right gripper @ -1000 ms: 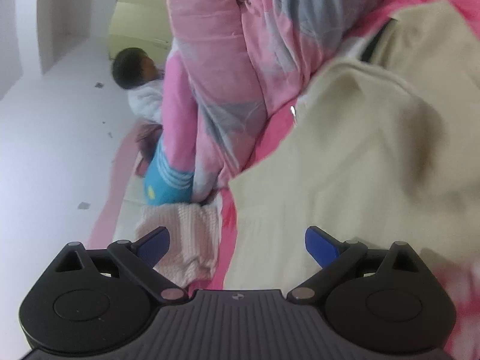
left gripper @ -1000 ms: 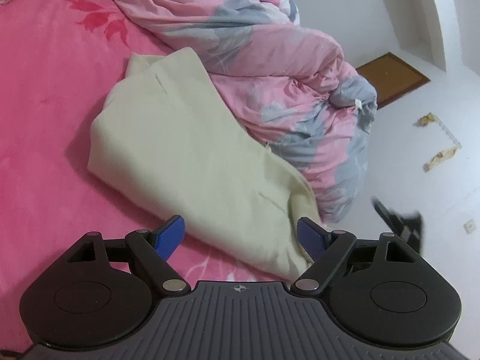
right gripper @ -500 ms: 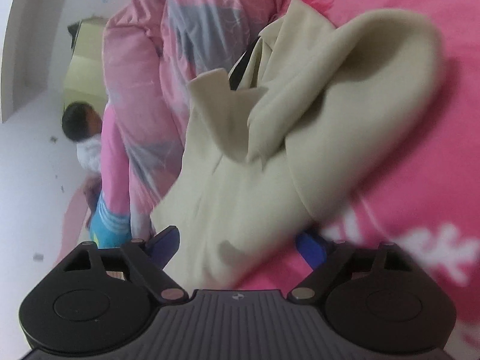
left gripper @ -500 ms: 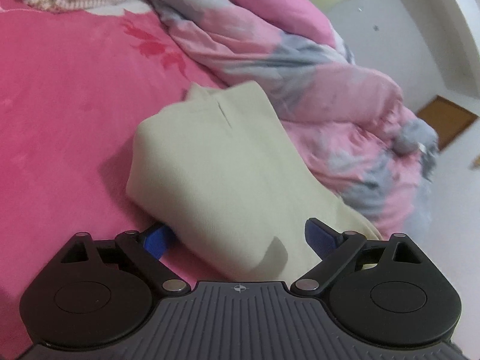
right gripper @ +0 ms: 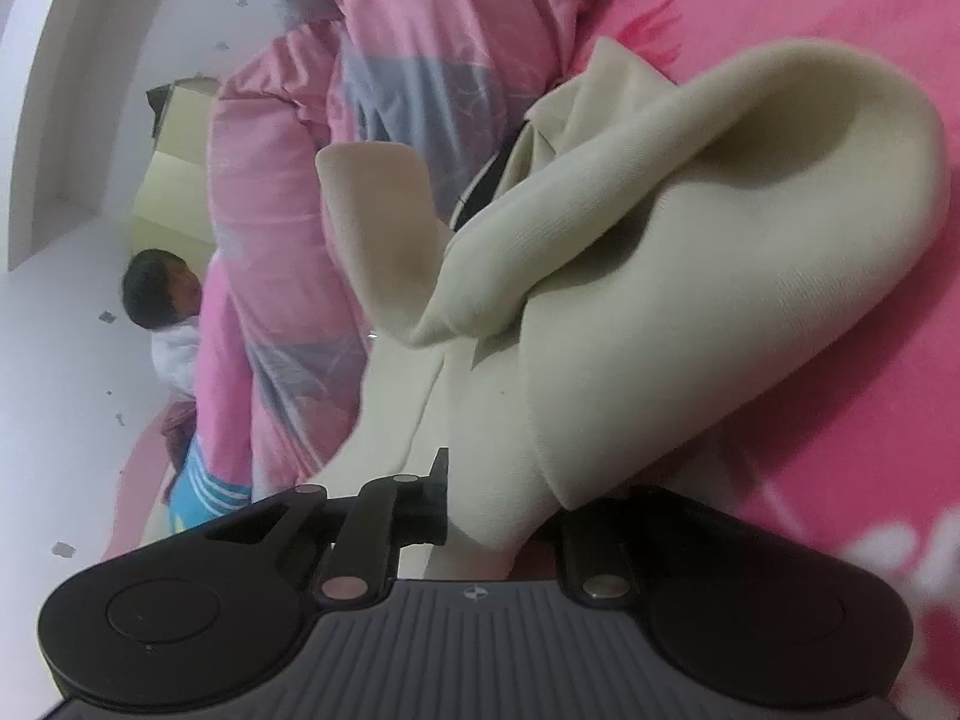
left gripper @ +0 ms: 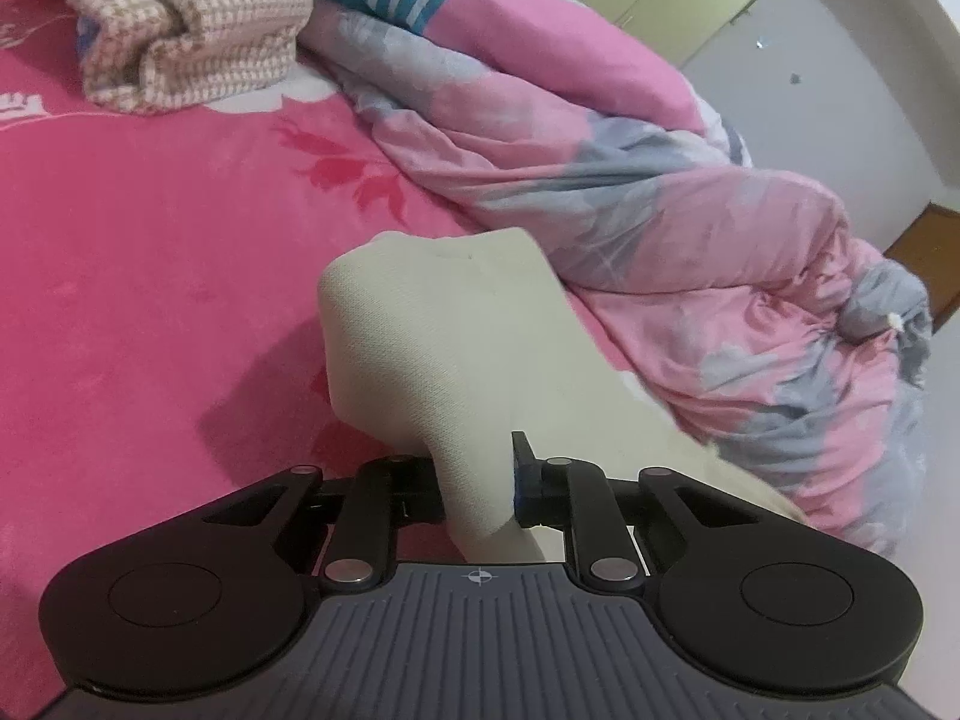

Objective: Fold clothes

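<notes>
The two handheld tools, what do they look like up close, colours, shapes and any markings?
Both look alike. The left tool and the right tool each have a dark grey ribbed body with a small white crosshair mark, two round black discs at its sides, black linkage arms with silver pivot pins, and fingers; a blue pad shows on the left. No cables or sleeves are visible.

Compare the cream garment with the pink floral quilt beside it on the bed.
The cream garment is plain, one colour; the quilt is pink with grey-blue flowers. The garment is the smaller, the quilt a long bulky heap. The left gripper and right gripper are closing on the garment; nothing grips the quilt. Both are crumpled on the pink bedsheet.
</notes>
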Available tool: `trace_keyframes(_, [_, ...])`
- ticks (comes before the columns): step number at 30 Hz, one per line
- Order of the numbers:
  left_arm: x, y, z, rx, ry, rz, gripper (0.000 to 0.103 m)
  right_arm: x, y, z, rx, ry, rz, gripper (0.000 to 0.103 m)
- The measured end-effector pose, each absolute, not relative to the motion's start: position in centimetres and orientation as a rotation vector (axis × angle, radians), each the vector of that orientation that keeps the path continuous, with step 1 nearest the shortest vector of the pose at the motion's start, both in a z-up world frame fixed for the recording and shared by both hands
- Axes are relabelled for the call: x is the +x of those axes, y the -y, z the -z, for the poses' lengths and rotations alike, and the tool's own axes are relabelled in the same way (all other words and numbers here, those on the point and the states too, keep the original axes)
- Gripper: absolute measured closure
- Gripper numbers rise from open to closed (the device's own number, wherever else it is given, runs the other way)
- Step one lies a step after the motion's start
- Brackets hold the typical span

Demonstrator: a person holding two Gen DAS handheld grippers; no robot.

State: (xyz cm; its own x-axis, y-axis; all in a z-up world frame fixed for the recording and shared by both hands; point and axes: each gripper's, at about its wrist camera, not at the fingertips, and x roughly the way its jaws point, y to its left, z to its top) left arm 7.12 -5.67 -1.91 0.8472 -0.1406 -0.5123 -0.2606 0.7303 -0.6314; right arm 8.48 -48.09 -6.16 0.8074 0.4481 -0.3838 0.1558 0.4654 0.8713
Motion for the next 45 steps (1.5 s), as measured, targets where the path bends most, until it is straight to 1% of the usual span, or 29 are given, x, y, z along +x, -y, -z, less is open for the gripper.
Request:
trace_keyframes(4, [3.0, 4.4, 0.9, -0.810, -0.601, 0.001, 0.087, 4.9, 48.9, 5.7, 1.148, -0.636, -0.239, 0.088])
trace_keyframes(8, [-2.6, 3.0, 0.9, -0.797, -0.684, 0.071, 0.087, -1.9, 50.0, 6.2, 1.232, -0.684, -0.295, 0.088])
trace_keyframes(10, [-5.0, 2.9, 1.4, -0.727, -0.746, 0.099, 0.084, -5.1, 50.3, 6.6, 1.238, -0.721, -0.297, 0.087])
trace_keyframes(11, [-5.8, 3.0, 1.7, -0.682, -0.773, 0.109, 0.082, -6.2, 50.4, 6.8, 1.229, -0.741, -0.296, 0.085])
trace_keyframes(12, [-6.5, 3.2, 2.0, -0.634, -0.797, 0.116, 0.078, -7.2, 50.6, 7.1, 1.219, -0.761, -0.293, 0.083])
trace_keyframes(13, [-7.2, 3.2, 2.2, -0.598, -0.810, 0.118, 0.070, -7.8, 51.0, 7.5, 1.207, -0.780, -0.277, 0.079])
trace_keyframes(14, [-7.8, 3.1, 2.0, -0.573, -0.812, 0.121, 0.064, -8.5, 51.3, 7.9, 1.199, -0.793, -0.263, 0.079])
trace_keyframes(15, [-8.2, 2.9, 1.5, -0.554, -0.812, 0.134, 0.062, -9.0, 51.8, 8.0, 1.218, -0.781, -0.269, 0.077])
trace_keyframes(16, [-8.7, 2.7, 0.9, -0.536, -0.811, 0.151, 0.058, -9.5, 52.3, 8.0, 1.232, -0.770, -0.272, 0.074])
trace_keyframes(17, [-9.2, 2.5, 0.2, -0.521, -0.803, 0.170, 0.054, -10.1, 52.8, 7.5, 1.218, -0.764, -0.255, 0.067])
trace_keyframes(18, [-9.8, 2.2, -0.6, -0.508, -0.790, 0.191, 0.051, -10.7, 53.2, 6.8, 1.184, -0.753, -0.234, 0.060])
trace_keyframes(20, [-11.1, 1.9, -2.3, -0.453, -0.720, 0.226, 0.039, -12.0, 54.0, 4.9, 1.092, -0.724, -0.178, 0.058])
trace_keyframes(22, [-12.0, 1.7, -4.2, -0.387, -0.643, 0.247, 0.033, -13.0, 54.7, 3.0, 1.012, -0.691, -0.140, 0.058])
trace_keyframes(24, [-12.0, 1.8, -5.7, -0.335, -0.573, 0.279, 0.031, -14.0, 55.2, 1.3, 0.943, -0.632, -0.115, 0.057])
trace_keyframes(26, [-11.0, 2.3, -6.5, -0.288, -0.530, 0.297, 0.023, -14.7, 55.4, -0.3, 0.880, -0.575, -0.094, 0.057])
trace_keyframes(28, [-9.4, 2.9, -6.8, -0.247, -0.519, 0.284, 0.022, -14.8, 55.4, -1.3, 0.832, -0.533, -0.083, 0.055])
trace_keyframes(31, [-6.1, 3.4, -5.9, -0.206, -0.534, 0.272, 0.022, -13.9, 55.3, -1.9, 0.782, -0.518, -0.090, 0.053])
trace_keyframes(33, [-4.4, 3.3, -5.0, -0.198, -0.558, 0.262, 0.022, -12.8, 54.9, -2.1, 0.721, -0.517, -0.090, 0.046])
trace_keyframes(38, [-0.1, 2.8, -2.5, -0.231, -0.674, 0.262, 0.024, -8.6, 54.2, -2.8, 0.558, -0.522, -0.093, 0.036])
trace_keyframes(42, [2.3, 2.3, -1.0, -0.266, -0.722, 0.261, 0.024, -4.0, 54.7, -2.7, 0.472, -0.564, -0.099, 0.027])
trace_keyframes(45, [3.3, 2.1, -0.1, -0.268, -0.743, 0.263, 0.024, -0.9, 55.2, -2.3, 0.414, -0.617, -0.086, 0.025])
